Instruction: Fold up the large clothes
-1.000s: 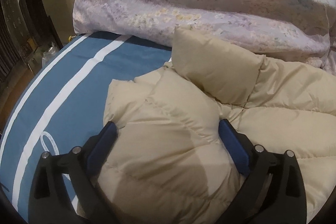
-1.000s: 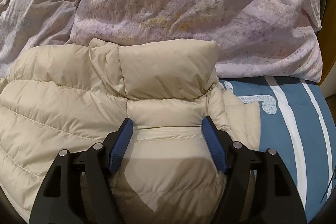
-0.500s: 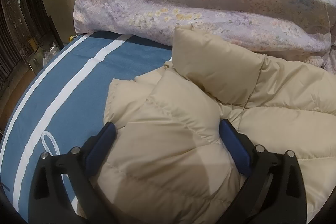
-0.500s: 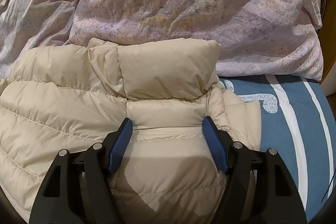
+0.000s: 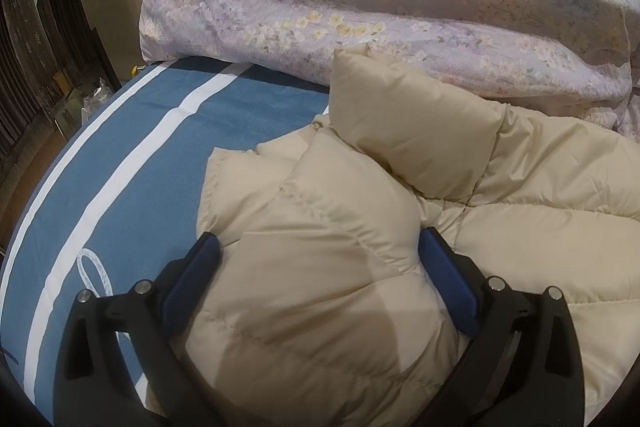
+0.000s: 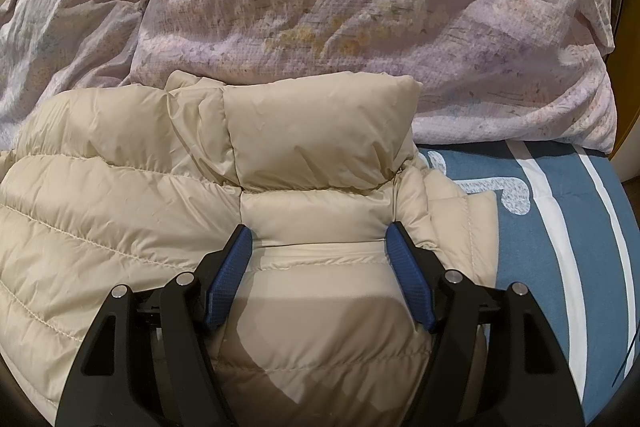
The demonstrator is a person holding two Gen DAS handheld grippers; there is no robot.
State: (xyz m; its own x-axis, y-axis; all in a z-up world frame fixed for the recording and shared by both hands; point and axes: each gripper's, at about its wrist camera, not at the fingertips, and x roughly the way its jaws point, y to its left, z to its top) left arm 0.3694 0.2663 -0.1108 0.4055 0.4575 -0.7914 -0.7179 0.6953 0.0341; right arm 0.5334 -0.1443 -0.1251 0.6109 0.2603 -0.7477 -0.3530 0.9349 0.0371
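Squarely Across the Jacket's Collar End

Lengthwise, the cream puffer jacket (image 6: 120,211) lies on the bed (image 5: 132,163) below the floral duvet (image 6: 360,27). Each hand-held gripper, left (image 5: 320,247) and right (image 6: 319,235), straddles a shoulder beside the collar (image 6: 320,139), jaws spread, padding bulging between.

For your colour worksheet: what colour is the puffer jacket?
Cream-beige puffer jacket; clearest in the right wrist view.
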